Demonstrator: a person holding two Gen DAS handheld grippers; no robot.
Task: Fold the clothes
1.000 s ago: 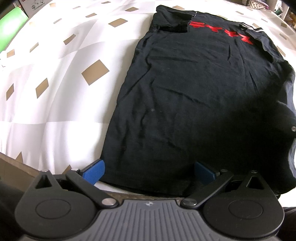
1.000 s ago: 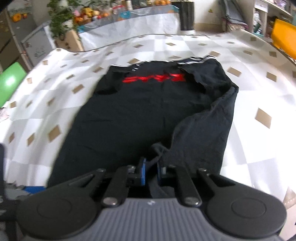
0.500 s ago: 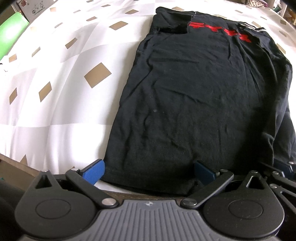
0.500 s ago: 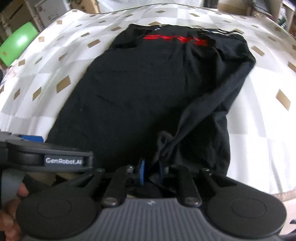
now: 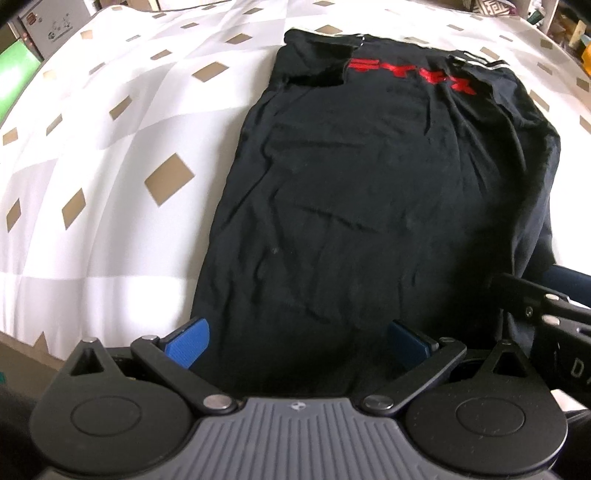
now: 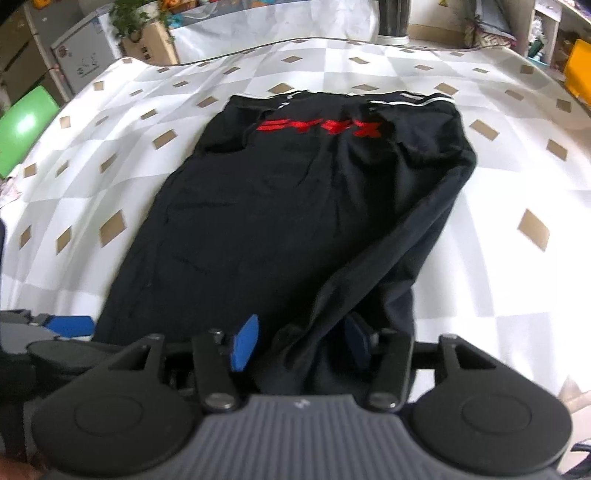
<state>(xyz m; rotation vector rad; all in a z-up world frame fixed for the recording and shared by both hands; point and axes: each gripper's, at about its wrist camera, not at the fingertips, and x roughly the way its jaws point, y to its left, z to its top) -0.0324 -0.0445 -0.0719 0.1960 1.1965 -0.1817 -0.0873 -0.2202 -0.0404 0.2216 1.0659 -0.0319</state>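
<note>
A black T-shirt with red lettering lies lengthwise on the white, tan-diamond cover, its sleeves and right side folded inward. My left gripper is open at the shirt's near hem, blue pads wide apart on either side of the hem's left part. In the right wrist view the shirt shows its folded right flap running down into my right gripper. That gripper is open, and loose fabric lies between its pads without being pinched. The two grippers sit side by side at the near edge.
A green object stands off the left side. Behind the far edge are cardboard boxes with a plant, a dark bin and a yellow box. The surface's front edge runs just under the grippers.
My right gripper was shut on the shirt's folded right edge and has now opened, releasing it near the hem. The left gripper stayed open at the hem.
</note>
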